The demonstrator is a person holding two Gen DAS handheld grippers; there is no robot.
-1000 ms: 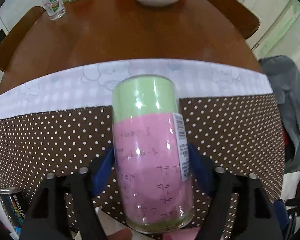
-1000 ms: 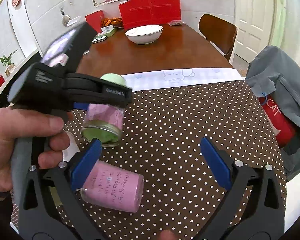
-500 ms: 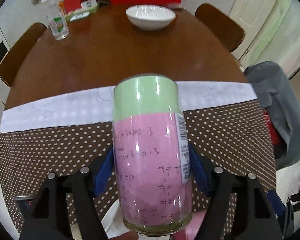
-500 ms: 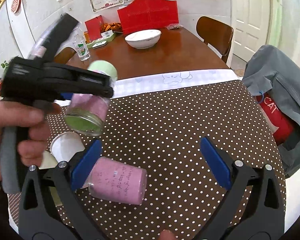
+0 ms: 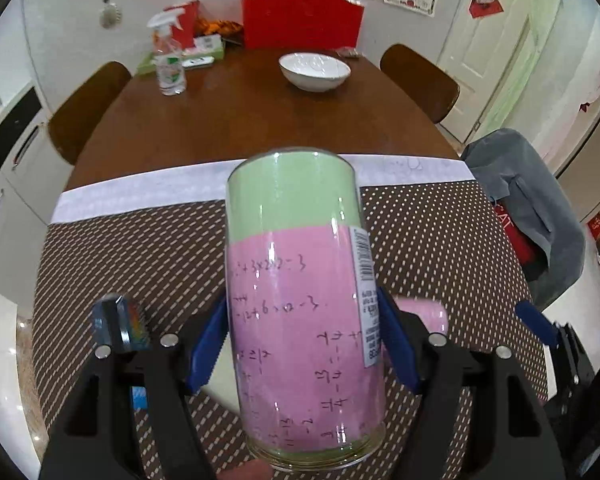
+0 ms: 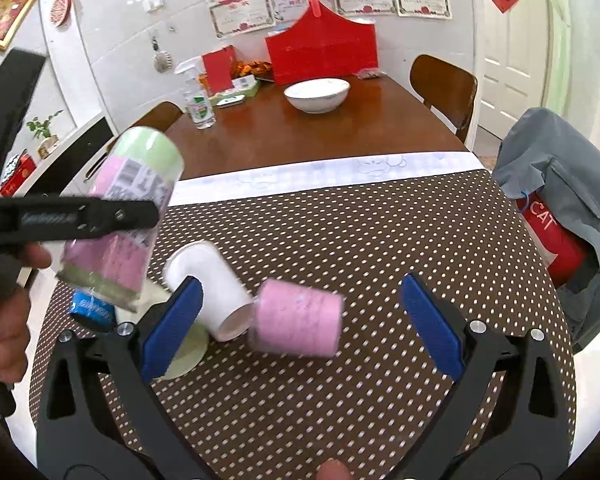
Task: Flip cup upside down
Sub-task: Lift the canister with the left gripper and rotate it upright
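My left gripper [image 5: 304, 344] is shut on a glass cup [image 5: 300, 300] lined with pink and green paper. It holds the cup in the air above the dotted cloth, green end farthest from me, rim end nearest. In the right wrist view the same cup [image 6: 120, 216] hangs tilted at the left, clamped by the left gripper [image 6: 100, 216]. My right gripper [image 6: 300, 320] is open and empty above the cloth. A pink cup [image 6: 298, 322] and a white paper cup [image 6: 208, 280] lie on their sides between its fingers.
A brown dotted cloth [image 6: 340, 240] covers the near table end. A blue can [image 6: 92, 308] lies at the left. A white bowl [image 6: 316, 94], a spray bottle [image 6: 198, 100] and a red box [image 6: 324, 50] stand at the far end. A chair with a grey jacket [image 6: 560, 184] stands right.
My left gripper has lifted the glass cup higher and tipped it, so the far wall now shows. My right gripper has pulled back; the white paper cup has come into view.
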